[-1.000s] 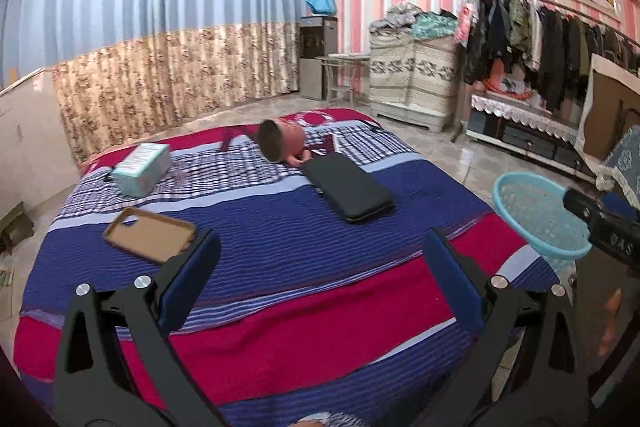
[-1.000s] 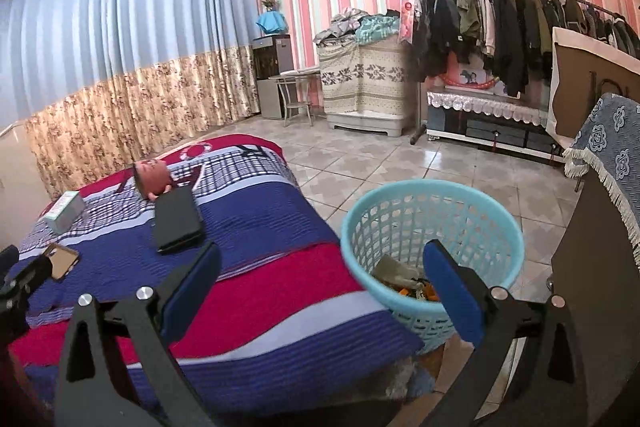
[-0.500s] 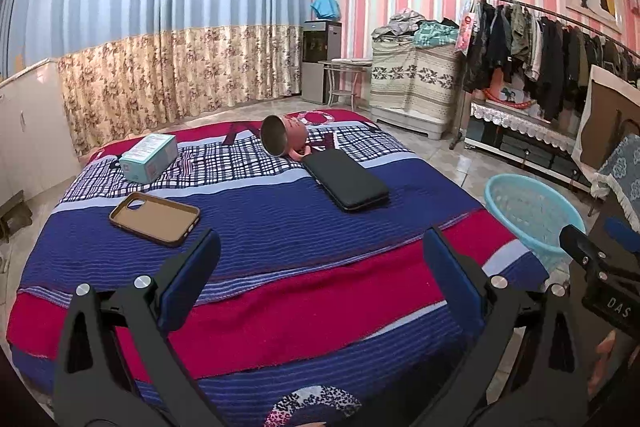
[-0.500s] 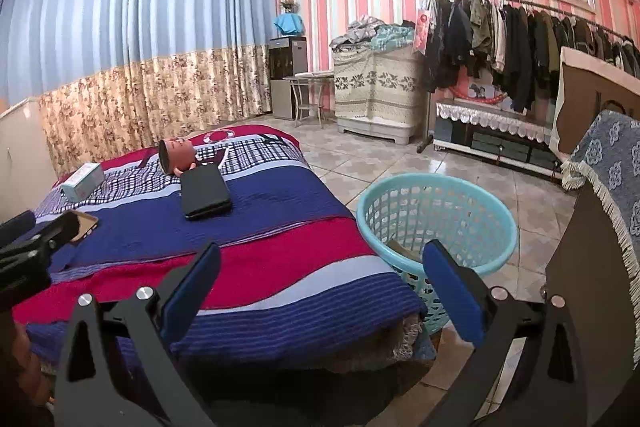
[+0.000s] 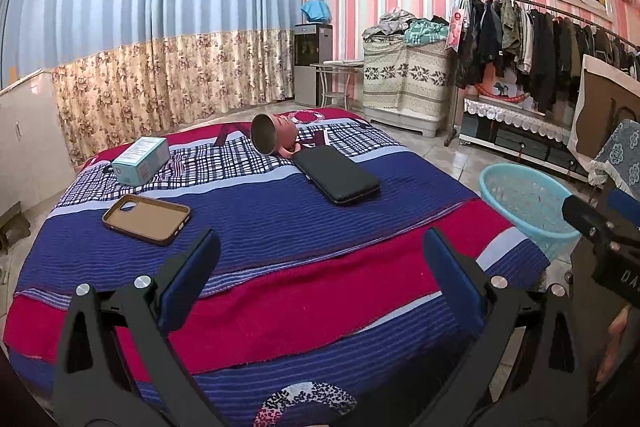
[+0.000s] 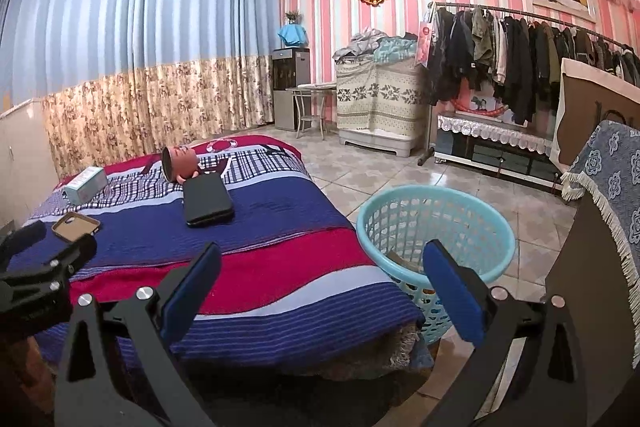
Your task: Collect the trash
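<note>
Left gripper (image 5: 320,267): jaws spread wide, nothing between the blue pads (image 5: 188,285), held above the near edge of the bed (image 5: 280,291). Right gripper (image 6: 320,279): also spread wide and empty, over the bed's near right corner, its right pad overlapping the basket in view.

Light blue basket (image 6: 436,227) on the tiled floor just beside the bed's right side. Through its rim only a sliver of something brownish shows at the bottom (image 6: 404,261); the right pad covers the rest, so the contents are hard to name. In the left view the basket (image 5: 524,207) is partly cut off by the other gripper's black body.

On the striped blanket, well apart from both grippers:
- brown phone case (image 5: 146,213), lying open side up, nearest the left gripper
- teal carton (image 5: 140,161) farther back, print too small to read
- black flat case (image 5: 336,175) mid-bed
- pinkish cup-like object (image 5: 274,139) on its side, mouth toward camera, touching the black case's far end; its rear part is unclear

Which of these counts as trash cannot be told
</note>
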The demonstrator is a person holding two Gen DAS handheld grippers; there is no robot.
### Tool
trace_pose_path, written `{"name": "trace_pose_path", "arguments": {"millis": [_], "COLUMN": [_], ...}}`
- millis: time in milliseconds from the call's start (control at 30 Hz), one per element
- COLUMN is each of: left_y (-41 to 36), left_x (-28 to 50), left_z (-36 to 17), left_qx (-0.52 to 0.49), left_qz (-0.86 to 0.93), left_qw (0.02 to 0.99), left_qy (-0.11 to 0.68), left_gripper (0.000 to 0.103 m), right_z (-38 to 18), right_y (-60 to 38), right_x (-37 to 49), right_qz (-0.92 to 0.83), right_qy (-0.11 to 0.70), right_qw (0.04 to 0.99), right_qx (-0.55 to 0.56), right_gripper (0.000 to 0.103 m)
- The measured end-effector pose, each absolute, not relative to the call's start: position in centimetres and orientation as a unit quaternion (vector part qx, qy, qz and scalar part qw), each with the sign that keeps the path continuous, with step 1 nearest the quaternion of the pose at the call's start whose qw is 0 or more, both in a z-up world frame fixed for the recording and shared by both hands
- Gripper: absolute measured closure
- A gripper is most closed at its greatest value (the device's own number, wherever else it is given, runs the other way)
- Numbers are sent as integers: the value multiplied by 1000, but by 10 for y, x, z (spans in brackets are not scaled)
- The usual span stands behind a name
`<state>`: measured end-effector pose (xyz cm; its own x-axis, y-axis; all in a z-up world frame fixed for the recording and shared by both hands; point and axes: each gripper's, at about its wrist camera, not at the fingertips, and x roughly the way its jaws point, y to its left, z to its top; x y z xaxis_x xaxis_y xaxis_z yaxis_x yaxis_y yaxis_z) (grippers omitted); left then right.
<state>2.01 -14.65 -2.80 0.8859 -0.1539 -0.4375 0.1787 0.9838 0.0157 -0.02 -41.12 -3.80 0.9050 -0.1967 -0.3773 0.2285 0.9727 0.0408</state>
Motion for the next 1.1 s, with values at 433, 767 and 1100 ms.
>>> {"name": "trace_pose_path", "arguments": {"millis": [433,767,1100], "left_y": [-148,-138,-136], "left_x": [15,15,15], "left_z": [-26,-23,-23], "left_qx": [37,26,27], "left_qz": [-80,-73,-73], "left_qw": [977,980,980], "left_qy": [195,185,185], "left_gripper": [5,6,5], "right_z": [-38,-38,-38], "right_y": [-409,-406,-405], "right_x": [0,-1,-1], "right_qz": [-105,-105,-105], "right_qy": [180,181,181], "right_qw": [977,977,978], "right_qx": [35,31,30], "right_gripper": [5,5,5]}}
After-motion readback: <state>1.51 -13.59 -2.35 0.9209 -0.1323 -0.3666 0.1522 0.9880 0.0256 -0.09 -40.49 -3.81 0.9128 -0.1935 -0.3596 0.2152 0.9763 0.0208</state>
